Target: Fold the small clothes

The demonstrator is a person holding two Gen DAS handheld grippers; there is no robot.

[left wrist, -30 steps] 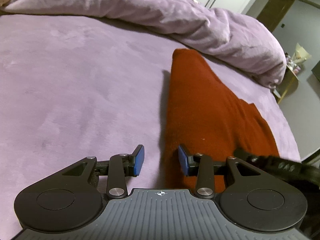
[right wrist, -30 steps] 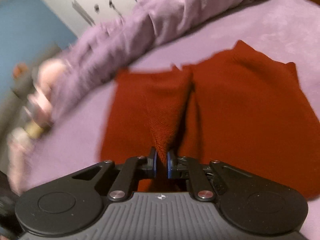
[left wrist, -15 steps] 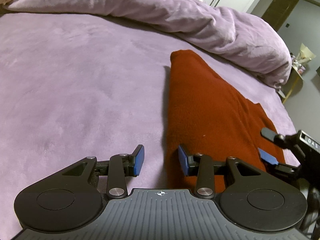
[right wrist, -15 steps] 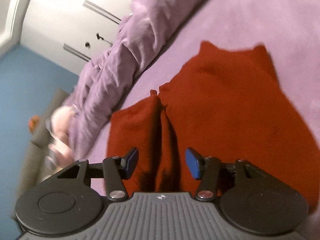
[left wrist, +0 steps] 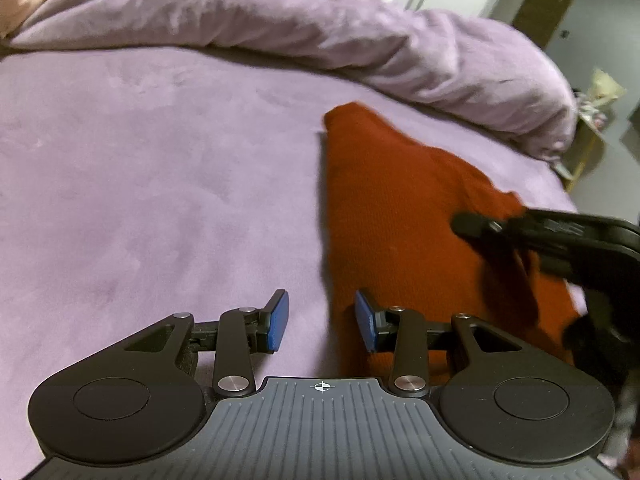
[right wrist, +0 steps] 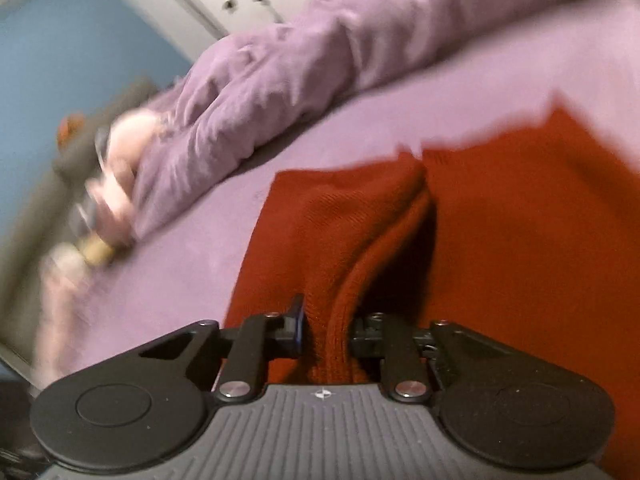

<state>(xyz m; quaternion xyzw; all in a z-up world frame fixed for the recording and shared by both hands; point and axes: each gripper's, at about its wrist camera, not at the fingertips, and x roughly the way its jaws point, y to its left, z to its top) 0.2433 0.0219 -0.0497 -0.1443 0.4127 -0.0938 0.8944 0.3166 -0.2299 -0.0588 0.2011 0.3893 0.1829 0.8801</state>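
A rust-red knit garment (left wrist: 400,208) lies spread on the purple bed, and it also shows in the right wrist view (right wrist: 520,240). My left gripper (left wrist: 322,322) is open and empty, low over the garment's left edge, with its right pad (left wrist: 366,326) over the cloth. My right gripper (right wrist: 326,328) is closed on a raised fold of the red garment, which bulges between its pads. The right gripper also shows in the left wrist view (left wrist: 472,224), lying over the garment's right side.
A rumpled purple duvet (left wrist: 320,36) is heaped along the far side of the bed. The bed sheet (left wrist: 140,200) stretches left of the garment. The bed's right edge drops to the floor by a small side table (left wrist: 592,140). White wardrobe doors (right wrist: 240,4) stand behind.
My right gripper, open half a second ago, has moved in over the garment and closed on a fold of it. My left gripper has stayed open in about the same place.
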